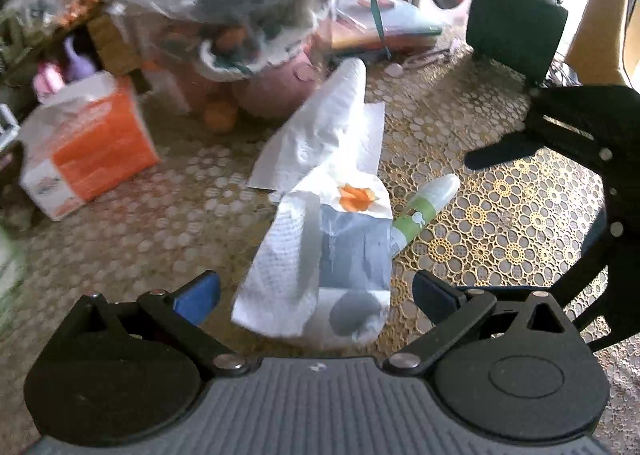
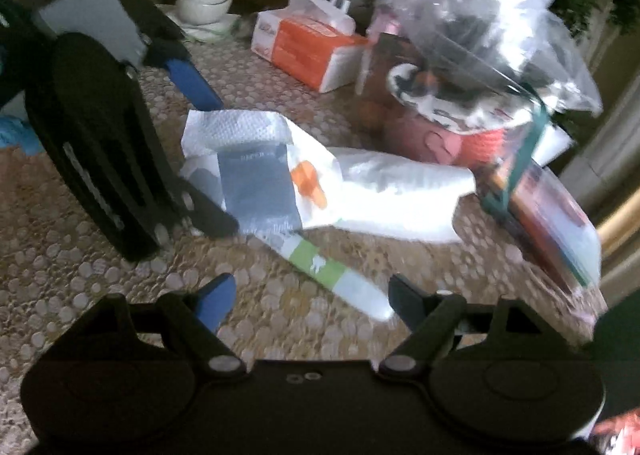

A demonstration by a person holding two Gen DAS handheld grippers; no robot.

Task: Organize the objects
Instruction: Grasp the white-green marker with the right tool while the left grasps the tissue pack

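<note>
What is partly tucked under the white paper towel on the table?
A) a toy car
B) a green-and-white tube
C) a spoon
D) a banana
B: the green-and-white tube has one end hidden beneath the white paper towel, with the other end sticking out onto the table.

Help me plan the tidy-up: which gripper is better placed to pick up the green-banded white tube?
Probably right: the right gripper is open with the tube's cap end between its fingers. The left gripper faces the tissue packet instead.

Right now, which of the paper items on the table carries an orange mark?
The flat white packet with the grey panel, lying beside the green-banded tube. The paper towel under it is plain white, and the tissue pack is a bulky orange block.
</note>
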